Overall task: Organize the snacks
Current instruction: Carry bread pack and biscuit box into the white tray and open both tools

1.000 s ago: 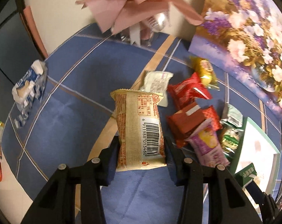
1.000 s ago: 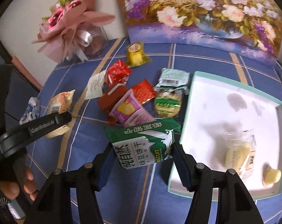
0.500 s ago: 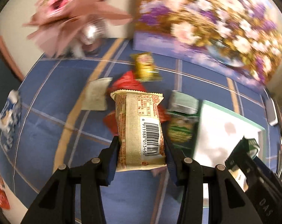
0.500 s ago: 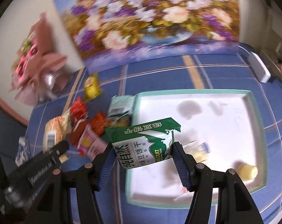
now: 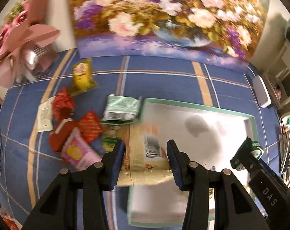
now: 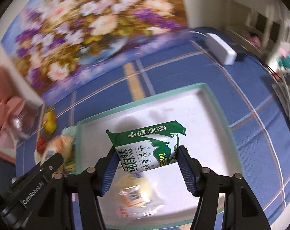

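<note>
My left gripper [image 5: 146, 159] clamped on a beige snack packet [image 5: 145, 151] over the tray's [image 5: 198, 106] near-left edge, my right gripper [image 6: 146, 167] pinching a green biscuit packet [image 6: 147, 149] above the white tray interior, loose snacks [image 5: 76, 132] heaped on blue tablecloth [image 5: 164, 78] left of the tray

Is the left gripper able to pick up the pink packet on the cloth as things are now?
Probably not yet. The left gripper has its jaws shut on a beige snack packet, so there is no room for the pink packet, though nothing covers that packet.
</note>
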Demonstrator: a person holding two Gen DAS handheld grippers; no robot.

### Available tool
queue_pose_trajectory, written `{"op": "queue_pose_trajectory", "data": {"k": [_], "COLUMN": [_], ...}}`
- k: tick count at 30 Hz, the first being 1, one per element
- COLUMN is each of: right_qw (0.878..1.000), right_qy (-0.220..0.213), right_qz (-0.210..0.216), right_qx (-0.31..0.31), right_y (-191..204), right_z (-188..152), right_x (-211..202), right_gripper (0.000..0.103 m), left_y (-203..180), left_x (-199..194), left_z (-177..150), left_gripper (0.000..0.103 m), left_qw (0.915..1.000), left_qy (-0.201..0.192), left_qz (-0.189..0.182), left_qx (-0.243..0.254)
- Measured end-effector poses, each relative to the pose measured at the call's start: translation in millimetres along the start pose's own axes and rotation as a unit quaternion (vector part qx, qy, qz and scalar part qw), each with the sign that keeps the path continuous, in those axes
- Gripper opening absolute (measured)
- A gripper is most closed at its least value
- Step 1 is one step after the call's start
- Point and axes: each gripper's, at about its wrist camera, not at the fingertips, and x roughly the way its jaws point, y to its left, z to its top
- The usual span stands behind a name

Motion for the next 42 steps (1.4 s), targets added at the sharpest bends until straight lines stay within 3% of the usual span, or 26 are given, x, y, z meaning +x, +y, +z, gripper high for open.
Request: {"op": "queue_pose_trajectory", "data": {"k": [3,9,23,24,26,27,36,38,40,42], "right_qw": [0.999,0.999,0.998,0.998,0.998,0.998,0.999,0.999,0.999,0.999], "right_qy": [0.0,0.01,0.047,0.045,0.043,0.04,0.013,0.014,0.021,0.026], "right_qz": [-0.023,-0.029,-0.033,-0.034,-0.036,-0.036,-0.036,-0.037,-0.042,-0.045], "right_qx": [0.022,0.045,0.042,0.038,0.033,0.03,0.002,-0.001,-0.005,-0.011], "right_y": [-20.8,-42.3,-45.3,-44.1,-41.4,-40.1,-25.3,-23.9,-22.1,-20.3], "right_z": [5.2,8.7,6.0,6.0,7.0,7.9,14.2,13.7,12.3,10.5], "right_x": [3.2,10.1,25.3,24.3,21.0,18.0,-6.9,-6.5,-2.1,2.8], "right_gripper": [0.064,0.064,0.064,0.064,0.064,0.064,0.069,0.072,0.08,0.09], "left_y": [-18.4,-39.9,-10.2,-7.3,-1.1,3.0,22.8,25.7,28.7,32.4], "left_x": [7.2,17.9,26.8,25.8,24.0,22.5,12.0,13.0,15.6,18.2], "left_z": [-0.5,-2.2,-5.6,-4.9,-2.9,-1.7,1.6,1.4,0.6,-0.5], "left_gripper": [0.047,0.047,0.048,0.049,0.065,0.067,0.076,0.081,0.094,0.095], "left_qw": [0.9998,0.9993,0.9998,0.9998,0.9995,0.9993,0.998,0.9976,0.997,0.996], "left_qy": [0.0,0.0,0.013,0.014,0.016,0.018,0.014,0.015,0.017,0.018], "left_qz": [-0.004,-0.006,-0.004,-0.004,-0.003,-0.004,0.007,0.02,0.035,0.048], "left_qx": [0.017,0.037,-0.012,-0.016,-0.027,-0.034,-0.062,-0.064,-0.067,-0.073]}}
